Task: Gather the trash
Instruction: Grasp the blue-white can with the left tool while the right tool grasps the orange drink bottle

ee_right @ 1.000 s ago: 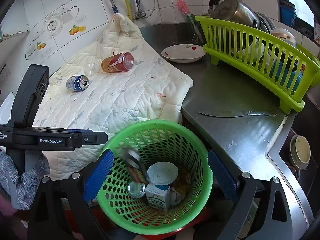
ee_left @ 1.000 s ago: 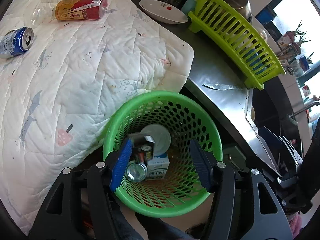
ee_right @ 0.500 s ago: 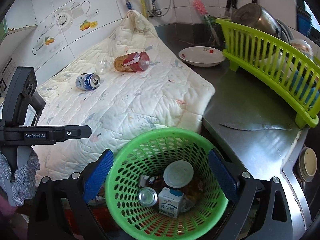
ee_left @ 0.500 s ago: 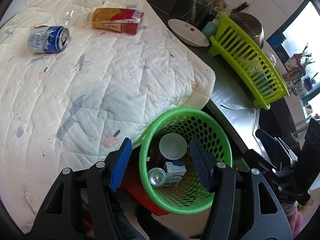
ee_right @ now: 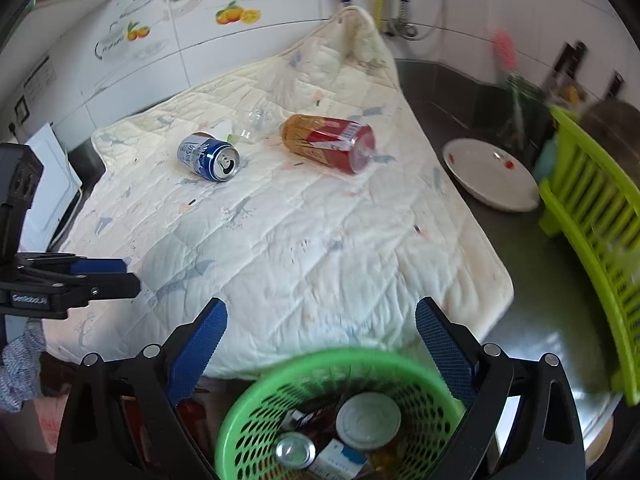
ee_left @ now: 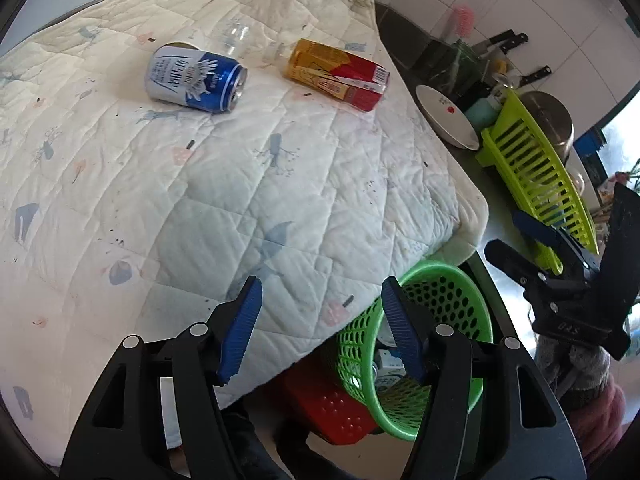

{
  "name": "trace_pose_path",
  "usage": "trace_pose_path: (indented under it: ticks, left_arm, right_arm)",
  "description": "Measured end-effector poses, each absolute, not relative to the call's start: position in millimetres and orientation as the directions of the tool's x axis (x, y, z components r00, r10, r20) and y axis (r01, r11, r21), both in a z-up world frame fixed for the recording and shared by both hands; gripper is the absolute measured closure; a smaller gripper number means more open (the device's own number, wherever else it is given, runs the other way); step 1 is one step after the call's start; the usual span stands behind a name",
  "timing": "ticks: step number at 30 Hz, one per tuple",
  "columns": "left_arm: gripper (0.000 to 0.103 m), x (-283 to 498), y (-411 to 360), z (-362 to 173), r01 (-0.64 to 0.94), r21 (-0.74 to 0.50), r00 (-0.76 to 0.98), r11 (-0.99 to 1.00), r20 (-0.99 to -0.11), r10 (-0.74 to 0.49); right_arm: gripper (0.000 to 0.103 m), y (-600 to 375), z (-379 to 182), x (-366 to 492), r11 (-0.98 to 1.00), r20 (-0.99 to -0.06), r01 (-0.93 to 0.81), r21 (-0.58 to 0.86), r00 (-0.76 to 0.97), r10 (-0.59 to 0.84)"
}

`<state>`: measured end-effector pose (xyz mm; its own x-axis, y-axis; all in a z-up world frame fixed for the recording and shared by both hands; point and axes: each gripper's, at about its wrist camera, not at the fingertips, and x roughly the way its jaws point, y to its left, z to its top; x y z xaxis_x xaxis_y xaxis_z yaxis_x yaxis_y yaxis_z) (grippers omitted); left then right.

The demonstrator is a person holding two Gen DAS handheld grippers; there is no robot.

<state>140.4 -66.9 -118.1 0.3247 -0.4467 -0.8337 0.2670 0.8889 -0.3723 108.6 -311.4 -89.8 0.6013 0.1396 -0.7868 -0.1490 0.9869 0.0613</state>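
Since the earlier frames we note both hand-held grippers have drawn away from the green basket (ee_right: 340, 412) and out over the quilted pad (ee_left: 248, 184). We find the left hand-held gripper (ee_left: 320, 326) with its jaws apart and nothing between them; its left pad hangs over the quilt, its right pad over the basket rim. We find the right hand-held gripper (ee_right: 322, 354) likewise standing wide and empty, the basket directly beneath it.

Trash still to collect lies well ahead of both grippers on the far part of the quilt: a blue can (ee_left: 196, 78) on its side, ahead and to the left, and a red and yellow bottle (ee_left: 338, 74) on its side, ahead and slightly right of it. A clear plastic cup (ee_right: 256, 124) lies between them, farther back.

Inside the basket we record a silver can (ee_right: 295, 450), a milk carton (ee_right: 336, 460) and a round lid (ee_right: 368, 420). A white dish (ee_right: 490, 178) and a lime dish rack (ee_right: 592, 216) stand on the table to the right.
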Motion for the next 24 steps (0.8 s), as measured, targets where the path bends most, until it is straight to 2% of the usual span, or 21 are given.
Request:
trace_pose_path:
  ticks: [14,24]
  left_arm:
    - [0.041,183,2,-130,0.143,-0.371,0.359,0.917,-0.844,-0.398]
    - [0.041,201,40,-145,0.087,-0.364,0.355,0.927,-0.858,-0.37]
  right_arm:
    - [0.011,-262,-95,263,0.927,-0.821,-0.354,-0.126,0.562,0.103]
    - [0.011,-230,-134,366,0.84,-0.864,-0.458,-0.292,0.503,-0.026]
